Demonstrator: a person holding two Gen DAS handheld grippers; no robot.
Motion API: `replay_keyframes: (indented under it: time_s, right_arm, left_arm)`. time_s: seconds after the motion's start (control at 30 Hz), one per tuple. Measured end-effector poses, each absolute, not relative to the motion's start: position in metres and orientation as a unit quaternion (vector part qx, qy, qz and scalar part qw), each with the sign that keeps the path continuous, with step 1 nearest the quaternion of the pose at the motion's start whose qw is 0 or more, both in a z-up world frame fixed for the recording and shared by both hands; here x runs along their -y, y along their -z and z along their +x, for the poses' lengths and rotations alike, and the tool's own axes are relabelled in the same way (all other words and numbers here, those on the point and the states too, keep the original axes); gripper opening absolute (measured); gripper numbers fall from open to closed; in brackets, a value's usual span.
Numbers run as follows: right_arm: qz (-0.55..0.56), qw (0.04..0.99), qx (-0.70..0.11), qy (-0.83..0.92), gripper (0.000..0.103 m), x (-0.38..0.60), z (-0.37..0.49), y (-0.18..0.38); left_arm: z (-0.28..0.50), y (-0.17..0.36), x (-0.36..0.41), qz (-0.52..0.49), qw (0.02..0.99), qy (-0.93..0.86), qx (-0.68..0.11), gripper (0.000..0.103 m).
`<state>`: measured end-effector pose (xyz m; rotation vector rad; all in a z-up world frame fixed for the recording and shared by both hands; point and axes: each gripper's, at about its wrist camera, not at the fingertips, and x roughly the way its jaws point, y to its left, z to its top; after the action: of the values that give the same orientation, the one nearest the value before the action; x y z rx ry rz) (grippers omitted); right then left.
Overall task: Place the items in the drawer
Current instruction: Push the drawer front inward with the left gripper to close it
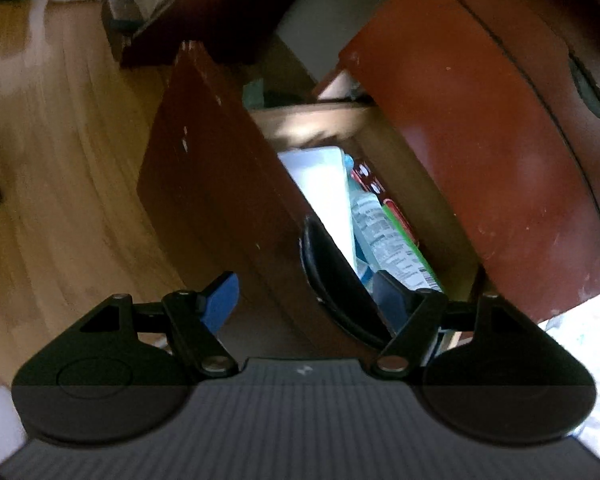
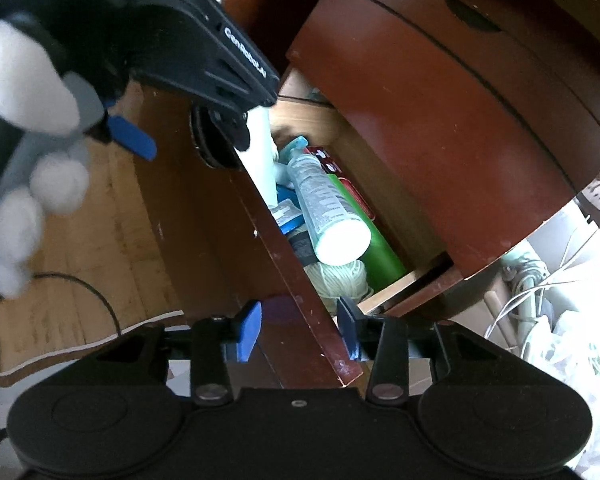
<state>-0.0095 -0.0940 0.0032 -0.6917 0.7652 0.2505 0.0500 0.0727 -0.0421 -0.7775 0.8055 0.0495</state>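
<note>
The right tool (image 2: pixel 298 330) stands with its blue pads spread on either side of the drawer front (image 2: pixel 284 264), near its end corner, gripping nothing. The left tool (image 1: pixel 306 300) likewise straddles the drawer front (image 1: pixel 228 200), wide apart, at its dark handle recess (image 1: pixel 332 276). Just beyond, the open drawer (image 2: pixel 384 296) holds a pale yarn ball (image 2: pixel 340 280), a spray bottle (image 2: pixel 324 200) lying on a green box (image 2: pixel 374 240), and a white container (image 2: pixel 262 152). Farther off, the closed upper drawer (image 2: pixel 440 120) overhangs them. Wooden floor (image 1: pixel 60 160) lies below.
</note>
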Motion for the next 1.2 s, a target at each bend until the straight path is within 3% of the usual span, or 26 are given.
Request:
replay_keyframes:
  time_s: [0.27,0.47,0.57,0.63,0.7,1.03,1.2]
  right_arm:
    - [-0.260,0.890,-0.361,-0.103,0.046,0.102,0.014,-0.028]
    - [-0.302,0.870,-0.375,-0.105,0.049,0.093,0.028,-0.001]
    - [-0.296,0.874,-0.373,-0.099,0.049,0.097,0.033,-0.001]
    - [-0.297,0.877,-0.368,-0.088,0.049,0.103,0.035,0.000]
    - [-0.307,0.878,-0.359,-0.072,0.049,0.108,0.035,0.003]
    - [-0.393,0.867,-0.307,-0.011,0.051,0.110,0.044,0.031]
    - [-0.372,0.877,-0.302,-0.010,0.053,0.114,0.047,0.040]
  left_arm:
    - [0.065,0.046,-0.053,-0.396,0.839,-0.015,-0.372,0.065]
    - [0.070,0.043,-0.041,-0.361,0.863,-0.011,-0.353,0.066]
    - [0.074,0.051,-0.041,-0.397,0.853,-0.001,-0.340,0.063]
    - [0.079,0.058,-0.048,-0.442,0.835,0.024,-0.327,0.069]
    - [0.082,0.064,-0.060,-0.470,0.825,0.053,-0.308,0.064]
    - [0.100,0.079,-0.060,-0.458,0.836,0.062,-0.295,0.063]
    - [0.110,0.086,-0.047,-0.461,0.834,0.089,-0.291,0.064]
